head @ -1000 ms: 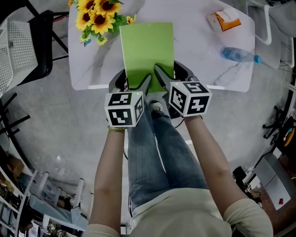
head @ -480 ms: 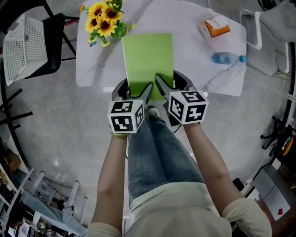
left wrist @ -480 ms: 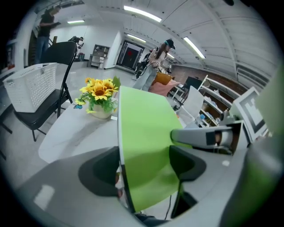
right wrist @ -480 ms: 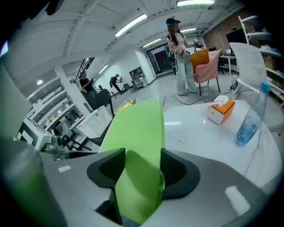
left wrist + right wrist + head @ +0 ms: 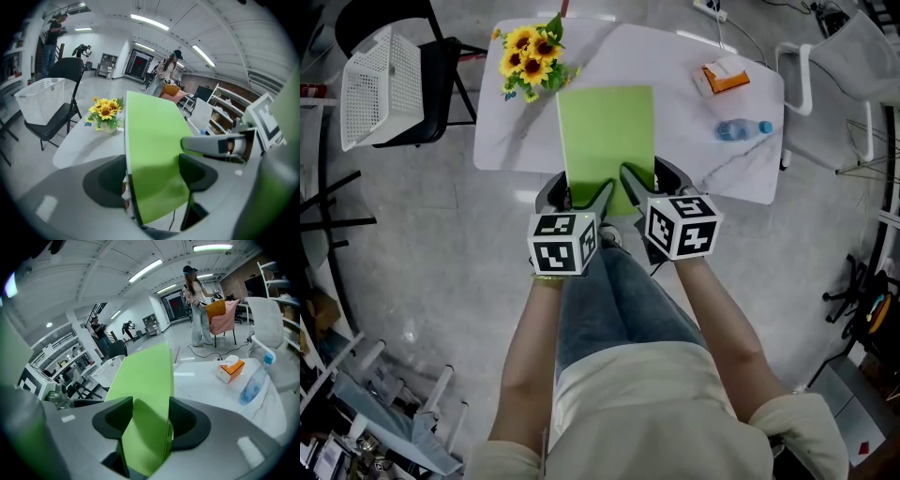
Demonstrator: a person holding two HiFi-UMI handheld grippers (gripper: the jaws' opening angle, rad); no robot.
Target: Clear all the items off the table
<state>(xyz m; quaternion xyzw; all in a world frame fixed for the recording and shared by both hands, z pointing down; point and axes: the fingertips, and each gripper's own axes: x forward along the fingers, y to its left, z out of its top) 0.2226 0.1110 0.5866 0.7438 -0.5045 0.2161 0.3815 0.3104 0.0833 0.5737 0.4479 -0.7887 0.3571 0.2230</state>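
Looking down from the head view, I see a white lattice basket (image 5: 382, 89) on a black chair (image 5: 441, 66) at far left, the chair partly cut off by the frame's top. Next, sunflowers (image 5: 532, 56) stand at the left corner of the white, marble-veined table (image 5: 675, 66). Their vase shows only in the left tool's view.

My left tool (image 5: 577, 195) clamps the near left corner of a thin, flat, smooth green folder (image 5: 607, 131). My right tool (image 5: 652, 183) clamps its near right corner. The folder is held over the table's near edge and hides the tabletop beneath, so I can't tell whether its far end touches. Its near edge is hidden behind the tools' marker cubes.

Further right lie an orange-and-white tissue box (image 5: 722, 75) and a clear plastic bottle (image 5: 739, 129) on its side, its label too small to read.
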